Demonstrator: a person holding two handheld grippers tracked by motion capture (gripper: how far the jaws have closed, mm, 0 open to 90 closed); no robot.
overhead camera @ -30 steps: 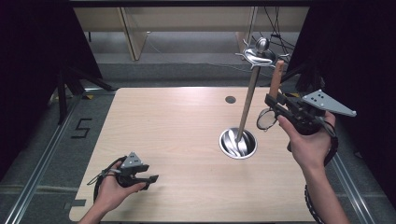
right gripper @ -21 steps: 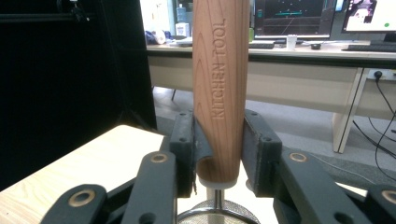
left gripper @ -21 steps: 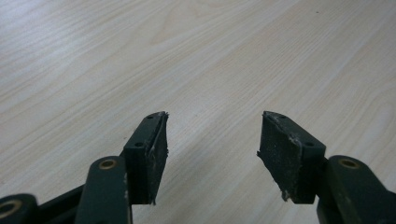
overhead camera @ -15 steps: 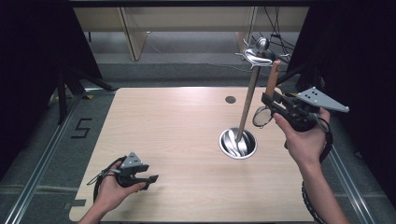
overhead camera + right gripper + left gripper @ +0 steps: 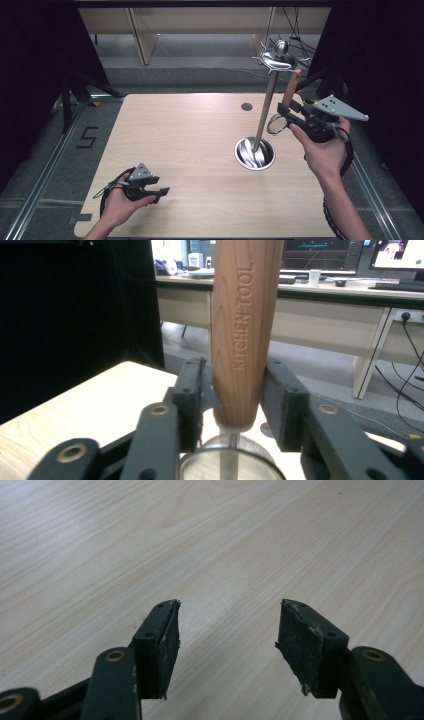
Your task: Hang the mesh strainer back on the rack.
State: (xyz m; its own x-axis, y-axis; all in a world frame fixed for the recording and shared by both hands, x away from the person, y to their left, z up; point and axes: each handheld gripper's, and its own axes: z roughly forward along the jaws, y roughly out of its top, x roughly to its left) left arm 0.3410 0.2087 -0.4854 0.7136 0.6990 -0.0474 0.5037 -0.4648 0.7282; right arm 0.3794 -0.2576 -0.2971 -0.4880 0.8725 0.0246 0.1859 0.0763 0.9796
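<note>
Your left hand-held gripper [image 5: 159,191] rested at seven o'clock on the bench [image 5: 190,140], jaws apart and empty. At three o'clock, your right hand-held gripper [image 5: 234,390] had just been opening around the strainer [image 5: 281,118], whose stiff, smooth wooden handle [image 5: 242,330] probably slips easily; take it low, near the mesh.

Stand and strainer at the table's right side

A stand [image 5: 264,115] is set on its base [image 5: 255,153] right of the table's [image 5: 180,145] middle. A strainer [image 5: 286,102] is held upright just right of the pole, between the right gripper's [image 5: 291,111] jaws. The left gripper [image 5: 159,191] is placed near the front left edge.
</note>
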